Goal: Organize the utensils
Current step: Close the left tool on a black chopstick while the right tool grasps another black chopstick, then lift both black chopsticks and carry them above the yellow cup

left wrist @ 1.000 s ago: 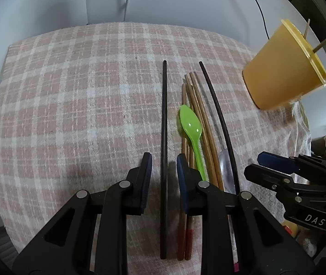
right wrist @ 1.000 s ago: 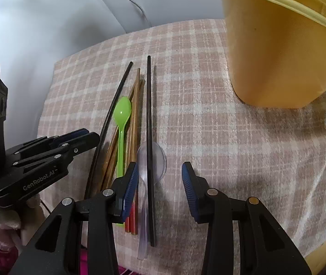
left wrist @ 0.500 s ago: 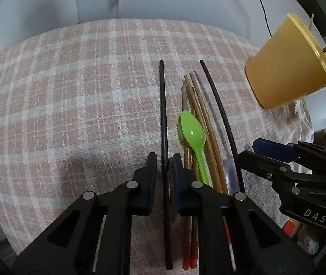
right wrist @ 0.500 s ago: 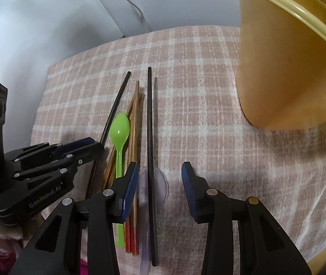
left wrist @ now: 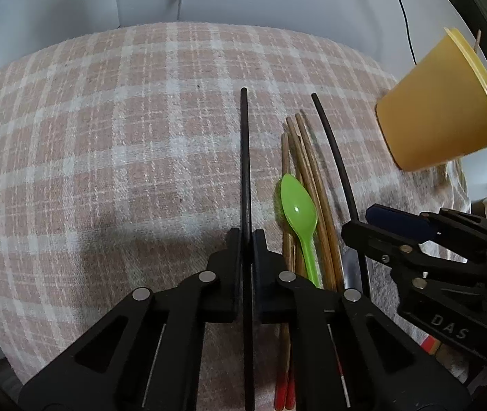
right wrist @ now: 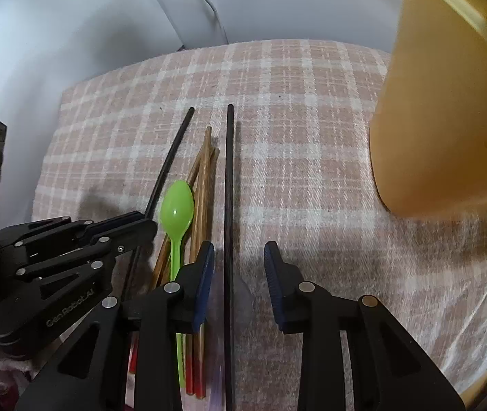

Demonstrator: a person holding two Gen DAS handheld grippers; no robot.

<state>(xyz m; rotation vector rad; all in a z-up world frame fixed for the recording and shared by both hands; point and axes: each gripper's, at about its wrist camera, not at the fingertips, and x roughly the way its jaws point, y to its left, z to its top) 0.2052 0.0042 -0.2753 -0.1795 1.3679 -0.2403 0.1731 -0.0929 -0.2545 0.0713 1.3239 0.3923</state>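
On the pink checked cloth (left wrist: 123,137) lie two black chopsticks, several wooden chopsticks (left wrist: 306,167) with red ends, a green spoon (left wrist: 298,209) and a clear spoon (right wrist: 245,296). My left gripper (left wrist: 246,239) is shut on the left black chopstick (left wrist: 244,144), near its middle. My right gripper (right wrist: 240,267) straddles the other black chopstick (right wrist: 229,171). Its jaws are closing and the pads stand clear of the stick. In the right wrist view the left gripper (right wrist: 140,224) sits over its chopstick (right wrist: 171,157), beside the green spoon (right wrist: 176,205).
A yellow plastic cup (left wrist: 438,109) with a clear rim stands at the right, with stick ends poking out of its top; it looms close in the right wrist view (right wrist: 442,120). A white wall and a cable lie behind the table. Bare cloth spreads to the left.
The left jaws have shut on the left black chopstick. The right jaws have narrowed around the other black chopstick. Both grippers have moved forward and lower along the utensils.
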